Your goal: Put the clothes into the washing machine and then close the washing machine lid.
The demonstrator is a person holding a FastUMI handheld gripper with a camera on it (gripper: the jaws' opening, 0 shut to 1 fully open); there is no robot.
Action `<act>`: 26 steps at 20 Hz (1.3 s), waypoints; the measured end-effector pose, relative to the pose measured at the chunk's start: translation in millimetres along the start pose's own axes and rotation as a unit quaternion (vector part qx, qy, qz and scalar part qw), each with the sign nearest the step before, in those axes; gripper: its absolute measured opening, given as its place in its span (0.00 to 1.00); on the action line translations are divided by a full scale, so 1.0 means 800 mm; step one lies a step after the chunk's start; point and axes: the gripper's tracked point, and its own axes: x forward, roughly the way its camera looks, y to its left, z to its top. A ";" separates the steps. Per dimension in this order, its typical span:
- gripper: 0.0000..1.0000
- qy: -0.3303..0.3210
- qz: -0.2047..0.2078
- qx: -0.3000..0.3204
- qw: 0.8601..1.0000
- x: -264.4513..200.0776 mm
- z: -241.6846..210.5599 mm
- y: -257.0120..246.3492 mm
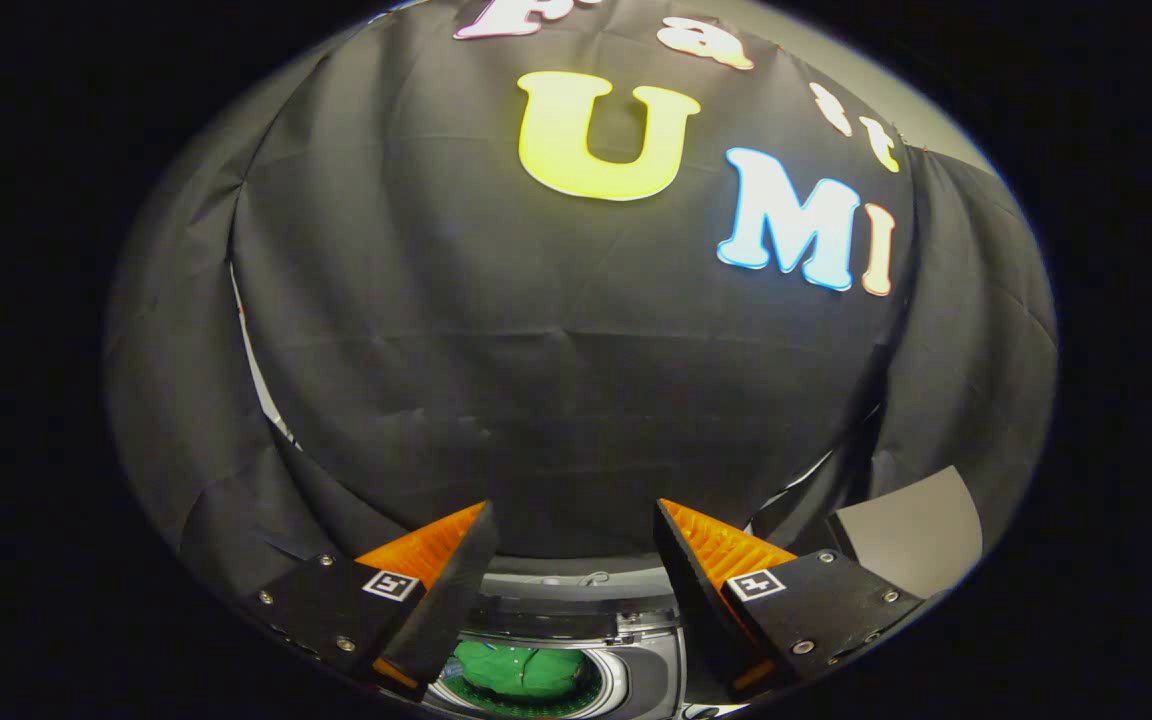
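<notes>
Status from where I stand: gripper (573, 520) is held up high, looking mostly at the booth's black cloth wall (576, 400), with the washing machine (651, 660) low between and below the fingers.

Gripper state: fingers spread wide apart, nothing between them, not touching anything. Released, empty.

Clothes: a green garment (521, 668) sits inside the round drum opening, bunched up, visible down between the two fingers. It looks fully inside the rim, nothing obviously hanging over the edge, though part of the opening is cut off by the near finger so I can't vouch for that side.

Lid: the drum mouth is open to view from above, so I judge the lid is not closed. There's a lighter band with a darker strip (576, 610) just beyond the opening, towards the wall. It could be the raised lid or the control panel; can't tell which from this angle.

A flat grey panel (911, 540) stands off to the right of the right finger, near the wall. Unclear what it is.

Progress read: step one (clothes in) looks done, at least for the green item; no other garments in sight. Step two (close lid) is left. Next move would need the gripper brought down to the lid's edge at the back.
</notes>
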 end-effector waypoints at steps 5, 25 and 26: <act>0.96 0.027 0.017 -0.008 0.999 0.022 -0.024 0.014; 0.97 0.054 0.038 0.066 0.996 0.044 -0.055 0.021; 0.97 0.051 0.037 0.066 0.996 0.041 -0.056 0.021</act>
